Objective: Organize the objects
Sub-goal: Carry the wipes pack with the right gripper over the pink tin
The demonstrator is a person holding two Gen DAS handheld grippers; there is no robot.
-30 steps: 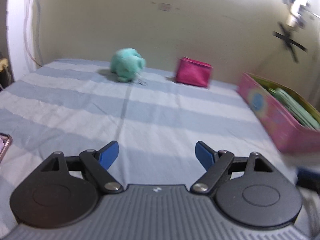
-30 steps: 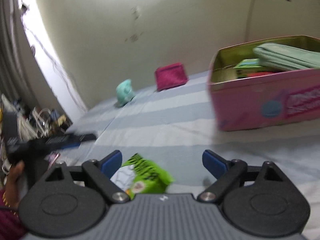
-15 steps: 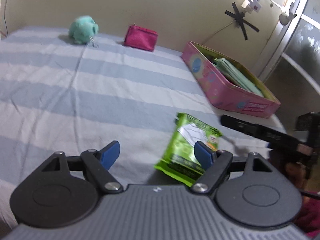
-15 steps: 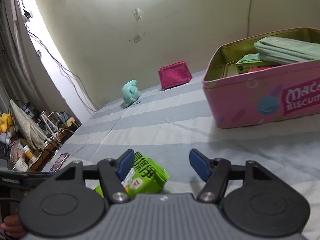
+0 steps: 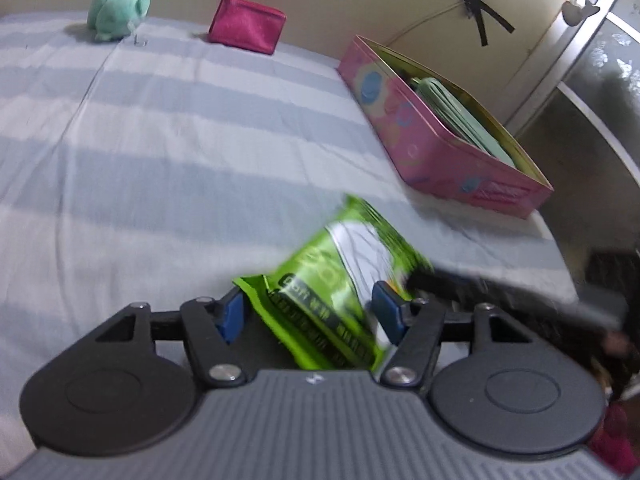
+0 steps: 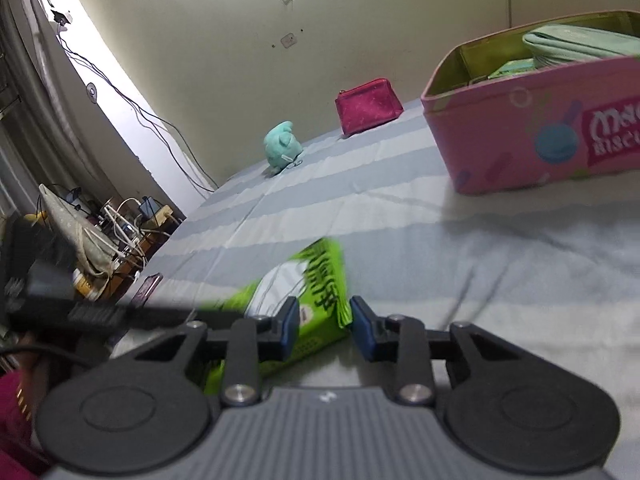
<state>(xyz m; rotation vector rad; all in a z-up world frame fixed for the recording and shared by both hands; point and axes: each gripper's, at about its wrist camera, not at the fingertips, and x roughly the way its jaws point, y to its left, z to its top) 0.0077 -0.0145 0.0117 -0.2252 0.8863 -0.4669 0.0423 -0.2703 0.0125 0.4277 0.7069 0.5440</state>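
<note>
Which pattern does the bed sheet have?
The bed sheet has wide blue-grey and white stripes, clearest in the left wrist view.

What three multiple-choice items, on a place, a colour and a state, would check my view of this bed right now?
1. The teal plush lies: A on the floor; B near the wall, beside the red pouch; C in a gripper.
2. The tin is: A pink; B blue; C white.
3. The right gripper is: A open, empty; B shut on the green packet; C shut on the pouch.

B: plush and pouch sit together by the wall.
A: its outer walls are pink.
B: both pads press the packet.
</note>
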